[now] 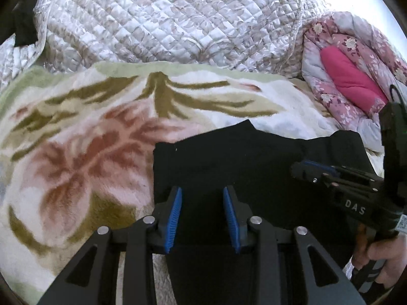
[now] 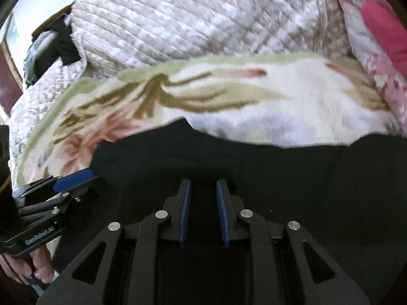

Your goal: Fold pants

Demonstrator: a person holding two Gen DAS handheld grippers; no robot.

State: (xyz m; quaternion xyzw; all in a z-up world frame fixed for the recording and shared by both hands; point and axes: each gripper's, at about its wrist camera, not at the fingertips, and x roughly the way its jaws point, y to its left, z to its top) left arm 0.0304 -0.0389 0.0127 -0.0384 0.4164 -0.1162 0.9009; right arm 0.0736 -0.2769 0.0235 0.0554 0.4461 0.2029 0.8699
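Floral blanket [image 1: 76, 132] – black pants [image 1: 229, 162] beneath parted jaws

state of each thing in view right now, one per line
pants: black, lying flat on the floral blanket, not gripped
left gripper: open over the pants, nothing between the pads
right gripper: jaws part open over the pants, pads not pressing cloth
floral blanket: spread flat under the pants
quilt: heaped behind the blanket
pink comforter: bunched at the side

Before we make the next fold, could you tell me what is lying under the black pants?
The black pants lie on a floral fleece blanket, which shows around their left and far edges. Whatever is directly beneath the pants is covered by them.
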